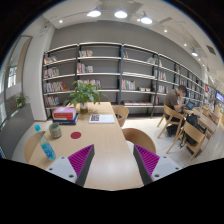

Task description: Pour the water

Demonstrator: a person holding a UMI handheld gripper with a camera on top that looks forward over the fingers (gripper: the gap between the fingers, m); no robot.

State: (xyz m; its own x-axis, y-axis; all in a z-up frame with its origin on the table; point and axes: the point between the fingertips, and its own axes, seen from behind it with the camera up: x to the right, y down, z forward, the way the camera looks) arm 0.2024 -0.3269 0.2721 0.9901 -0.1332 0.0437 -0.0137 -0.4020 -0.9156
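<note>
Hovering above a wooden table (105, 140), the gripper (115, 160) spreads its fingers wide, holding nothing. A blue water bottle (46, 150) stands left of the fingers, untouched; pouring appears not yet begun.

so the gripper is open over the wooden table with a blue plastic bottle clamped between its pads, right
Not quite. The gripper view shows the gripper open over the light wooden table, but nothing is between its pads. The blue plastic bottle stands on the table off to the left of the fingers, untouched.
</note>
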